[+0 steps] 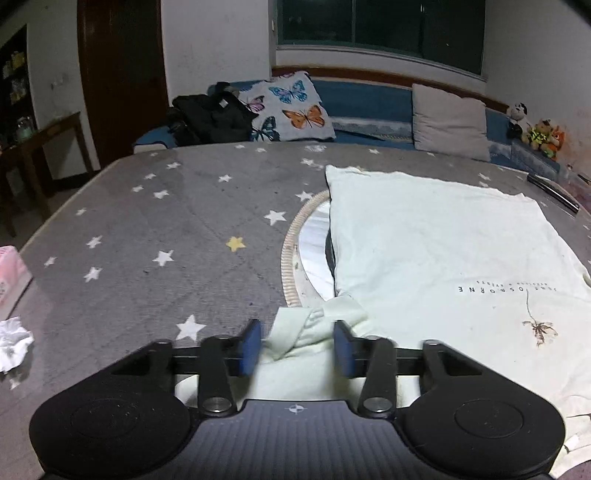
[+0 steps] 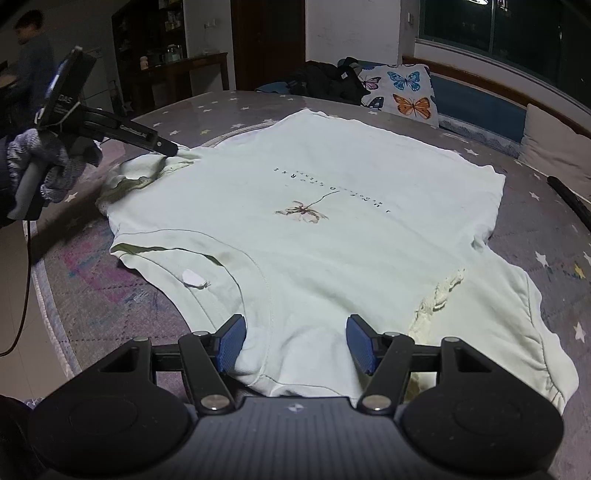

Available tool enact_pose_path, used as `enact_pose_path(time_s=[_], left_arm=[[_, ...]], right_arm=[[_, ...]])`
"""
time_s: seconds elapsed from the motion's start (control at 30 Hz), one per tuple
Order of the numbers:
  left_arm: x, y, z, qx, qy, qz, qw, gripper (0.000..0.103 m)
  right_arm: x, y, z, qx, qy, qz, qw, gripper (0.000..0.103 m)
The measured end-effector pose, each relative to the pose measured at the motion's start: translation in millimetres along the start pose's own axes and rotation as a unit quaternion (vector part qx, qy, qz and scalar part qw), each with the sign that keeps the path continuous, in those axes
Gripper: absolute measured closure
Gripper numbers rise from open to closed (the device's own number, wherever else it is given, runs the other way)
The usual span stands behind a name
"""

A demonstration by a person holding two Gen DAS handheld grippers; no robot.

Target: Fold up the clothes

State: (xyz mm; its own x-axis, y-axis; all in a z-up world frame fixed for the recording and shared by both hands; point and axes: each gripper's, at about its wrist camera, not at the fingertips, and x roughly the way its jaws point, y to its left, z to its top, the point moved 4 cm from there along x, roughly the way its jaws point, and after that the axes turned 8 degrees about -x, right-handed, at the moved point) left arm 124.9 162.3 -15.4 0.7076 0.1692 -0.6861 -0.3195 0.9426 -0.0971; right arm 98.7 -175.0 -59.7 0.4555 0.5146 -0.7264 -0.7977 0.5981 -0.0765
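I have the pale green T-shirt [image 2: 332,229] spread flat, print side up, on the grey star-patterned table cover [image 1: 147,221]. My left gripper [image 1: 297,345] sits at the shirt's bunched sleeve [image 1: 317,332]; the blue pads [image 1: 251,345] stand slightly apart with the rumpled cloth between them, not pressing on it. From the right wrist view I see that same gripper's tip at the sleeve, carried by a hand in a knitted glove [image 2: 44,166]. My right gripper [image 2: 295,343] is spread wide just beside the collar [image 2: 266,280], the neckline lying between its pads without being pinched. A round woven-edged mat [image 1: 291,251] shows under the shirt's edge. Beyond the table are a butterfly-print pillow [image 1: 291,107], a grey cushion [image 1: 448,120], soft toys [image 1: 535,129] and a dark window [image 1: 380,22].
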Motion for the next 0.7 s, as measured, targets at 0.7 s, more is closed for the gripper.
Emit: enact_pose_path(time_s=[0.7], left_arm=[[-33,7,-2,0.004,-0.043,0.005,0.9990,0.084]], right_arm=[[-5,0,1,-0.001,-0.005,0.002,1.000,0.039]])
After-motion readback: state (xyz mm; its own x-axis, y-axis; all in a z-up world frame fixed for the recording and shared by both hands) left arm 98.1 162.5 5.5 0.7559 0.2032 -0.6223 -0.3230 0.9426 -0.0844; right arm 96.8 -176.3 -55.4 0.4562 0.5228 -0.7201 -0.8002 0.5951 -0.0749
